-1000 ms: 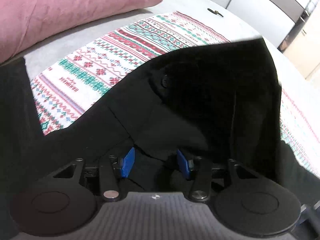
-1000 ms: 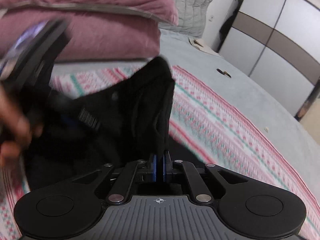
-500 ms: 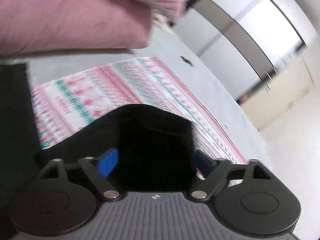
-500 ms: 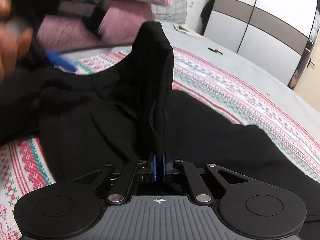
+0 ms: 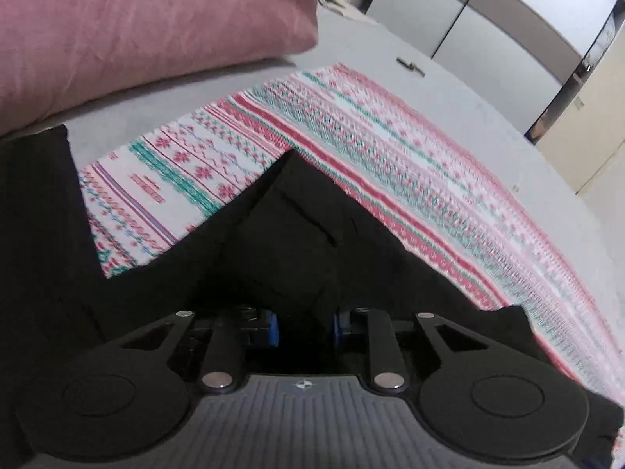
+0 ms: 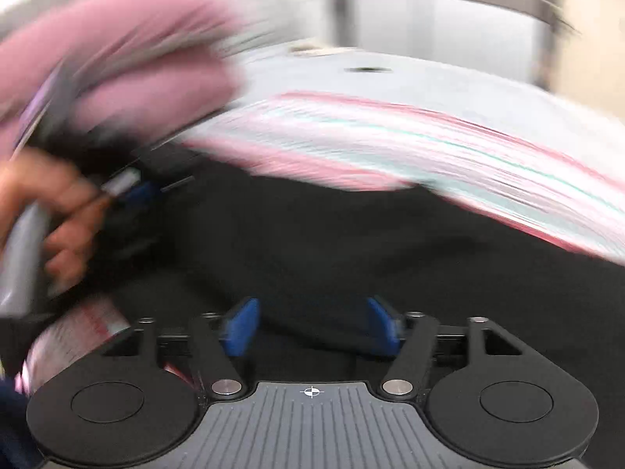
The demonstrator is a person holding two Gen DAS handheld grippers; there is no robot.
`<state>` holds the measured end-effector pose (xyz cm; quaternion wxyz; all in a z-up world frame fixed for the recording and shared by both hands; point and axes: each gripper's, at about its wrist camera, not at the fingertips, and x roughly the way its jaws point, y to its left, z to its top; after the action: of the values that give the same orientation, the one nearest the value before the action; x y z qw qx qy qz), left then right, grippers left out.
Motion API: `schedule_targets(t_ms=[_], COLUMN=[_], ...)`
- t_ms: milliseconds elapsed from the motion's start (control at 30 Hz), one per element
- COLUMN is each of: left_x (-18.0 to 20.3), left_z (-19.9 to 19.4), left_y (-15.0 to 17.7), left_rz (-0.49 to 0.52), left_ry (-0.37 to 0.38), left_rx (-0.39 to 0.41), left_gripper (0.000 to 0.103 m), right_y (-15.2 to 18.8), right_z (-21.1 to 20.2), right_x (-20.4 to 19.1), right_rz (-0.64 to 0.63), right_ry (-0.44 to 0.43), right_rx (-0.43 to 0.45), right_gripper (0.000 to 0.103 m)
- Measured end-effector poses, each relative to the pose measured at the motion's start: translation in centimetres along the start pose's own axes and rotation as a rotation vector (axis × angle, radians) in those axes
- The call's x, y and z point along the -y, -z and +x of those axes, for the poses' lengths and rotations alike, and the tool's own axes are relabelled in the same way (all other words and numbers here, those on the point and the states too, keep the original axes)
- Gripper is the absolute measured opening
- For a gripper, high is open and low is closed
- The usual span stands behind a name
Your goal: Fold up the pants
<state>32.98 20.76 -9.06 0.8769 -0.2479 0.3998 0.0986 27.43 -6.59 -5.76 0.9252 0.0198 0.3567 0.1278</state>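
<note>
The black pants [image 5: 297, 242] lie on a red, white and green patterned blanket [image 5: 351, 129]. In the left wrist view my left gripper [image 5: 304, 328] has its blue pads partly closed around a raised bunch of the black fabric, which peaks in front of it. In the blurred right wrist view the pants [image 6: 351, 242] lie flat and my right gripper [image 6: 312, 328] is open just above them, with nothing between its pads. The left gripper [image 6: 129, 191] and the hand holding it show at the left there.
A large pink pillow [image 5: 136, 27] lies at the head of the grey bed [image 5: 488, 90]. A small dark object [image 5: 410, 65] rests on the sheet far off. White and brown wardrobe doors [image 5: 488, 19] stand behind.
My right gripper has opened and let go of the pants fold it was pinching, and the fabric has dropped flat. My left gripper has narrowed around a bunch of fabric. Both views have swung.
</note>
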Motion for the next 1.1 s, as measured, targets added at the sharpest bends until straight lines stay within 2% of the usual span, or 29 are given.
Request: schedule_targets(t_ms=[100,200,233,267,333,400,500,600,633,667,733,767,867,967,1100], left_x=[-1.6,-2.5,-2.7,-2.7,-2.7,-2.5,-2.4,-2.4,-2.4,-2.3,-2.1,-2.1,-2.1,-1.9,-1.4], left_z=[-0.6,-0.8,-0.6,-0.4,-0.5,-0.8,-0.8,-0.4,-0.3,-0.3,0.0,0.1,0.4,0.7,1.0], left_y=[-0.5,-0.4,-0.4,-0.5,-0.4,-0.4,-0.6,-0.7,-0.7,-0.6,-0.6,-0.7,-0.8,-0.7,-0.6], left_rz=[-0.048,-0.103,-0.110,-0.113,-0.110,-0.100,-0.082,-0.083,-0.080,-0.072,-0.057,-0.054,-0.054,-0.040,-0.023], left_ry=[0.046,0.057,0.055,0.047,0.038,0.041,0.036,0.030,0.026,0.021,0.012,0.010,0.007,-0.006,-0.021], left_rx=[-0.010,-0.033,-0.038,-0.039,-0.036,-0.026,-0.014,-0.019,-0.021,-0.023,-0.026,-0.027,-0.035,-0.034,-0.031], left_gripper=[0.052,0.052,0.052,0.052,0.052,0.052,0.052,0.052,0.052,0.052,0.052,0.052,0.052,0.052,0.052], right_y=[-1.5,-0.9,-0.5,0.0,0.2,0.2,1.1,0.6,1.2,1.3,1.0,0.7,0.6,1.5,1.7], right_z=[-2.8,-5.5,-6.3,-6.9,-7.8,-7.8,-7.8,-7.2,-7.5,-7.4,-6.8,-6.5,-5.7,-5.3,-4.7], right_x=[12.6,25.5,28.7,31.3,35.4,37.9,40.7,42.6,42.7,43.1,44.7,45.3,47.0,49.1,50.1], right_rz=[0.323,0.717,0.817,0.889,0.952,0.990,1.053,1.025,1.014,1.011,1.014,1.008,1.016,1.074,1.059], right_ry=[0.143,0.228,0.260,0.291,0.354,0.396,0.395,0.415,0.427,0.439,0.440,0.439,0.518,0.543,0.560], right_rx=[0.006,0.031,0.046,0.064,0.107,0.151,0.199,0.225,0.233,0.247,0.275,0.276,0.241,0.241,0.233], right_gripper=[0.065,0.065,0.065,0.066,0.066,0.066,0.063,0.057,0.053,0.044,0.036,0.036,0.036,0.036,0.036])
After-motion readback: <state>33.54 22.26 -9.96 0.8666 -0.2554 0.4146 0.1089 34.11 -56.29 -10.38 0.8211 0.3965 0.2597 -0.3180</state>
